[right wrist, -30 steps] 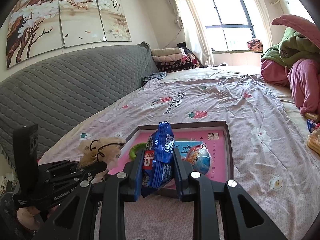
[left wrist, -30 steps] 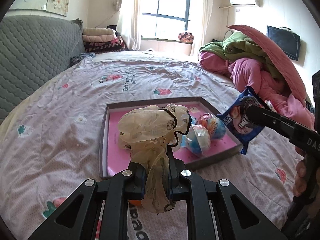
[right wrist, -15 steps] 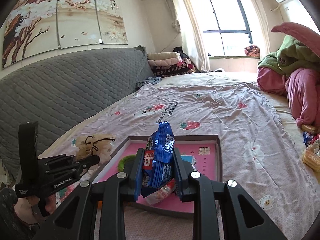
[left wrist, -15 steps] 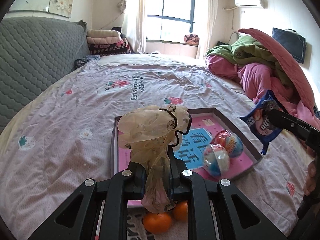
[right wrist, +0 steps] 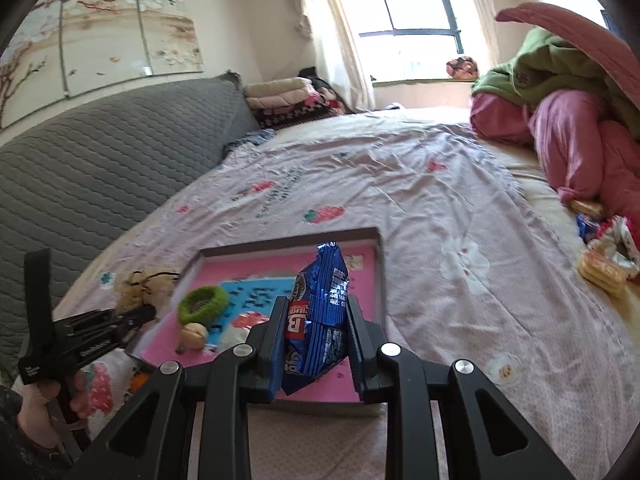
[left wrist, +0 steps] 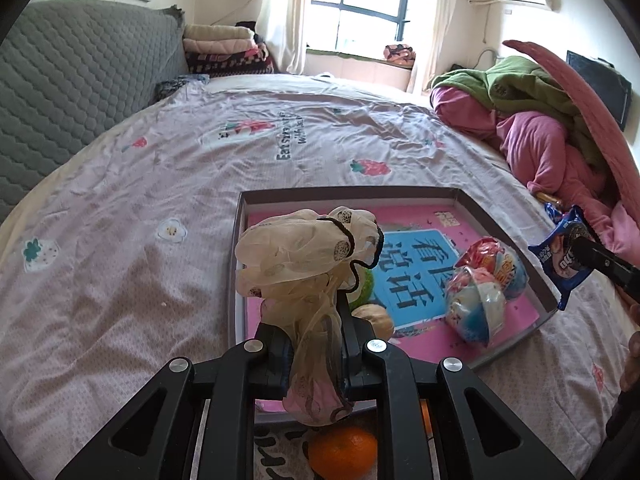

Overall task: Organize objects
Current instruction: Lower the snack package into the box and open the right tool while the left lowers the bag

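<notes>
Clamping limp, light mesh bag [left wrist: 308, 264] low-centre, left gripper [left wrist: 316, 344]; right gripper [right wrist: 316, 344] pinches crinkly, crushable cookie packet [right wrist: 320, 304] mid-body.

Sheer, limp beige mesh cloth [left wrist: 308, 264]; glossy crinkled blue foil snack packet [right wrist: 320, 312]; matt black plastic tool [right wrist: 316, 344] with shiny metal screws; soft wrinkled cotton bedsheet [left wrist: 120, 280]; quilted grey headboard [right wrist: 100, 168].
</notes>
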